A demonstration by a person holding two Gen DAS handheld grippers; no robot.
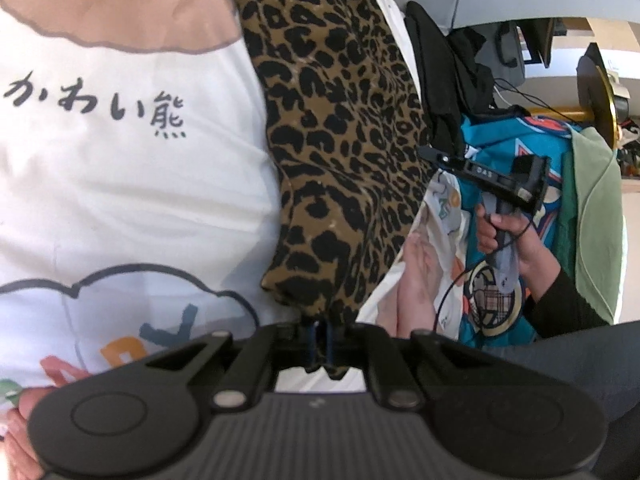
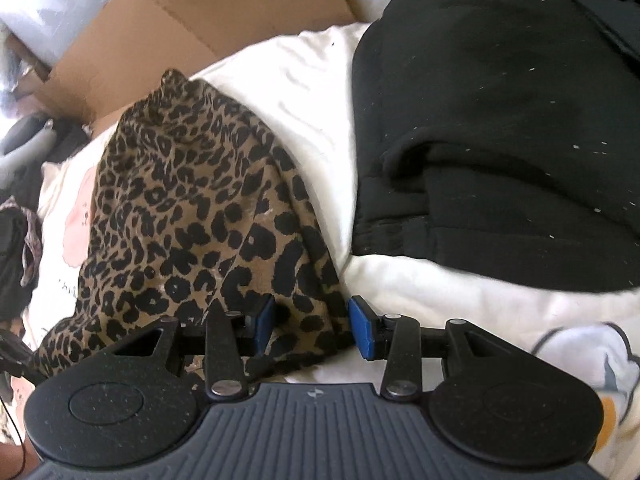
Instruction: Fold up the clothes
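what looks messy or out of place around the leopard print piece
The leopard print garment lies bunched and creased across the white printed sheet, not flat. The left gripper pinches its edge; the right gripper is open around a fold. A black garment beside it is rumpled and speckled with lint.

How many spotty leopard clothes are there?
1. The leopard-print garment lies on the white printed sheet beside the black garment, between both grippers. More could hide underneath.

L gripper [image 1: 325,344] pads pinched nearly together, apparently clamped; R gripper [image 2: 312,330] fingers spread apart, hand [image 1: 516,236] on grip.
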